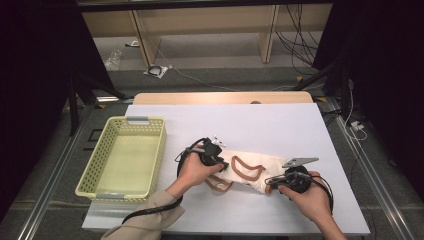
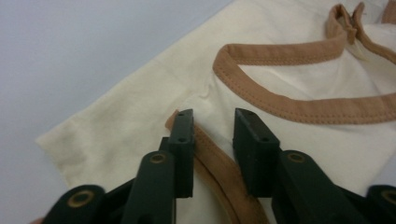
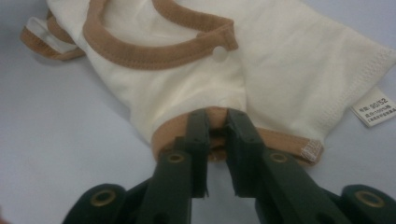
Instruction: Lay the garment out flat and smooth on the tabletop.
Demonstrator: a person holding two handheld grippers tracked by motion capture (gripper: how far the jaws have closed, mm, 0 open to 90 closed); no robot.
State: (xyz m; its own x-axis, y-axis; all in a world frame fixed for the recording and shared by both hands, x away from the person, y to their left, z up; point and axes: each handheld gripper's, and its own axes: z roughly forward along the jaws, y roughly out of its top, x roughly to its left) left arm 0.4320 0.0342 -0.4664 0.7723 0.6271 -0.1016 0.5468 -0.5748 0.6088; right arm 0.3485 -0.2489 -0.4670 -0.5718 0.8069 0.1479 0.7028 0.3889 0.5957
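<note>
Even overhead light, soft focus close in

The white table (image 1: 280,125) is brightly, evenly lit while the surroundings stay dark; beside each gripper shadows are faint, and the nearest jaw parts blur, slightly grainy throughout.

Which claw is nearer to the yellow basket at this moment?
Left. The left claw sits at the near-basket end of the cream garment, just right of the yellow basket. The right claw is at the garment's far end, farther from it.

Your left arm wears a beige sleeve (image 1: 145,220). Both grippers: black jaws with brass-ringed pivots, trailing black cables. Right gripper (image 1: 274,183) carries a grey three-cornered plate.
</note>
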